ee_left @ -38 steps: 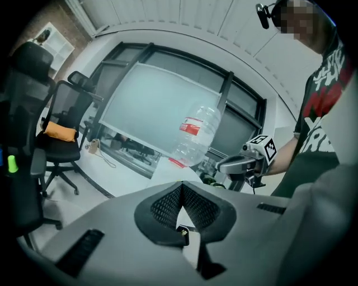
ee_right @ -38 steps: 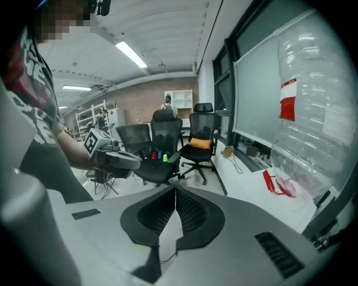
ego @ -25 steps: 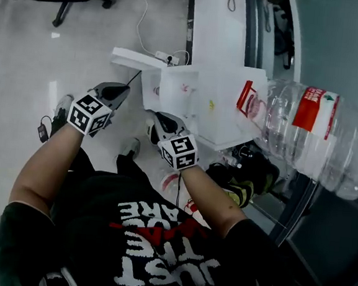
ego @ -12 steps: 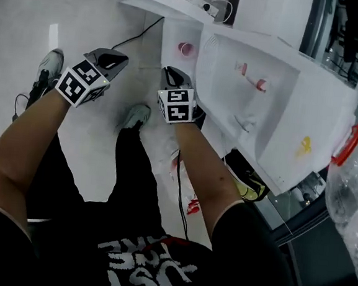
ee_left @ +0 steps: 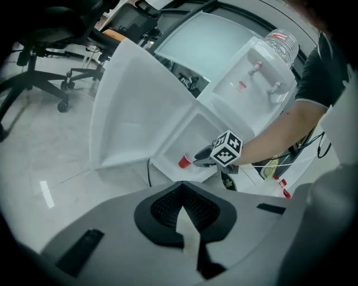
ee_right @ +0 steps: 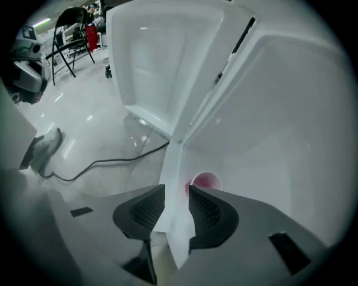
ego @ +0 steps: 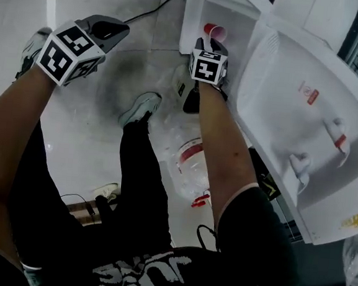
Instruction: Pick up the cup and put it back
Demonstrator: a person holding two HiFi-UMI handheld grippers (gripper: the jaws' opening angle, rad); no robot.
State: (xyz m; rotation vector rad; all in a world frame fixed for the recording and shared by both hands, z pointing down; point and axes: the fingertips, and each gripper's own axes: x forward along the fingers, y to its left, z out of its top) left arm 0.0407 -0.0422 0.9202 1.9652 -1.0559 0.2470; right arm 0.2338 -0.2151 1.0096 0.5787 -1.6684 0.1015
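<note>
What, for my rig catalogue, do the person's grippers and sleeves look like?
Both the left gripper and right gripper have grey housings, each carrying a cube of black-and-white square markers. Their fingers are black and ribbed. The person wears a black short-sleeved T-shirt with white lettering.

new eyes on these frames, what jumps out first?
The red cup sits alone in the open lower compartment of the white water dispenser, at the top of the head view. The right gripper is just short of the cup, jaws apart and not on it. The left gripper hangs over the floor to the left, jaws together.
</note>
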